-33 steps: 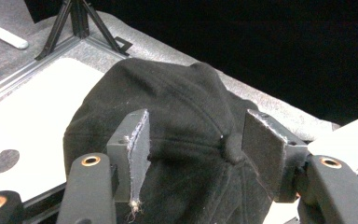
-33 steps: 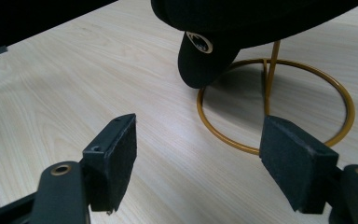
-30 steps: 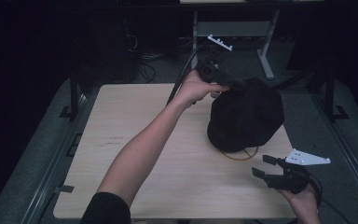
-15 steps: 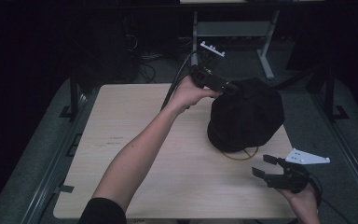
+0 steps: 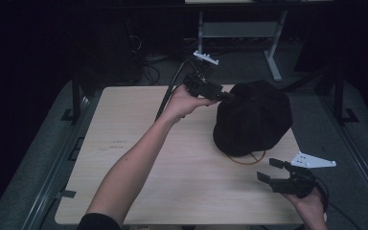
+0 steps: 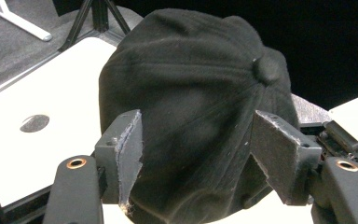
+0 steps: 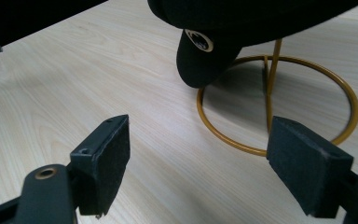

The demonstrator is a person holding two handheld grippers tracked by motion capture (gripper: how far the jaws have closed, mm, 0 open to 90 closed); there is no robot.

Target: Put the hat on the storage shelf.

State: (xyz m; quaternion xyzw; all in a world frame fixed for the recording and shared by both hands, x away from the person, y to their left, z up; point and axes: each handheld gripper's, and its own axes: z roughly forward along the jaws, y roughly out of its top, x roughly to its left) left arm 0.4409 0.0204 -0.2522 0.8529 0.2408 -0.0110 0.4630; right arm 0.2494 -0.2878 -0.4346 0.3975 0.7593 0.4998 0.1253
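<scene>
A black cap (image 5: 254, 117) rests on a gold wire stand (image 5: 249, 159) at the right of the wooden table (image 5: 139, 143). My left gripper (image 5: 225, 96) points at the cap's far left side. Its jaws have just been opening, and the cap (image 6: 191, 93) bulges between the pads (image 6: 128, 144) without being pressed. My right gripper (image 5: 267, 170) hovers near the table's front right corner, just in front of the stand. Its jaws have just been opening too, with nothing between them (image 7: 200, 130). Beyond them lie the stand's ring (image 7: 228, 137) and the cap's strap tab (image 7: 200, 56).
Bare wood spreads left of the cap. Metal desk legs (image 5: 273, 67) and cables (image 5: 148, 60) stand on the dark floor behind the table. The right gripper's grey plate (image 5: 314, 160) hangs at the table's right edge.
The left hand has drawn its gripper a little left and down along the cap's far side. The right gripper has stayed where it was.
</scene>
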